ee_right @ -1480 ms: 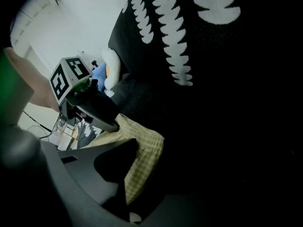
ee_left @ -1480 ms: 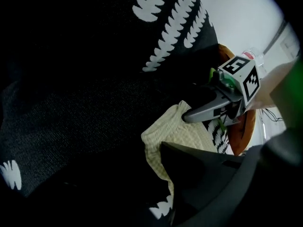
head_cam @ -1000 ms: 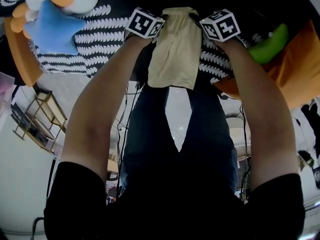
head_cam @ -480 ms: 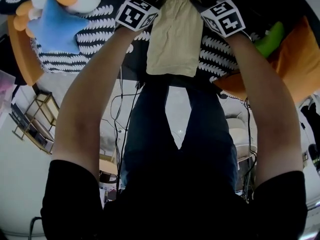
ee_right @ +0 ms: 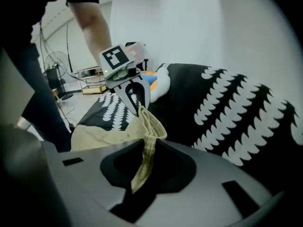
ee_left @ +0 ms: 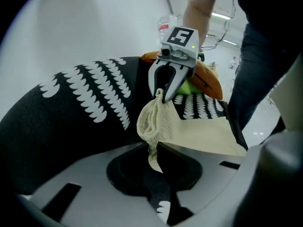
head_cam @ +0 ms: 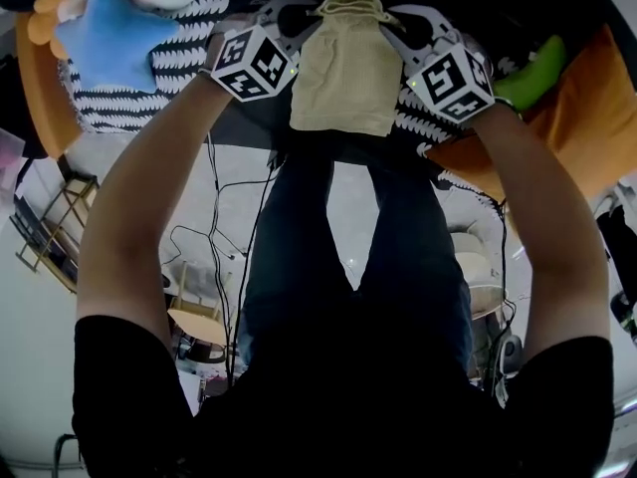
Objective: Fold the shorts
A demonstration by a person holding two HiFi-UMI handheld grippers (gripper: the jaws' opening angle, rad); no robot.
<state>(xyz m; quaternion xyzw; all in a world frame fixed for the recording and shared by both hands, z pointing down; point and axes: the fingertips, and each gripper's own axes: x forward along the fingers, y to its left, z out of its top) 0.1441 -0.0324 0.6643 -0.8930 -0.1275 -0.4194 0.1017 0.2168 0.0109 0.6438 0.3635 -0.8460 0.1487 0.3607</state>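
The pale yellow shorts [head_cam: 338, 68] hang folded lengthwise in front of the black-and-white patterned cover [head_cam: 129, 103], held up by the bunched waistband at the top. My left gripper [head_cam: 317, 16] is shut on the waistband's left end, and my right gripper [head_cam: 390, 16] is shut on its right end. In the left gripper view the jaws [ee_left: 153, 148] pinch the gathered waistband [ee_left: 150, 122], with the right gripper [ee_left: 163, 96] opposite. In the right gripper view the jaws [ee_right: 144, 146] clamp a strip of waistband, the shorts [ee_right: 102, 135] trail left, and the left gripper [ee_right: 138, 109] faces me.
A blue star plush [head_cam: 109, 43] with white and orange soft toys lies at the left on the cover. An orange cushion [head_cam: 587, 127] and a green item [head_cam: 532, 78] lie at the right. The person's legs, cables and a shelf rack [head_cam: 45, 237] are below.
Both grippers have risen and rolled, carrying the shorts upward. The waistband ends have come closer together and the cloth now hangs shorter.
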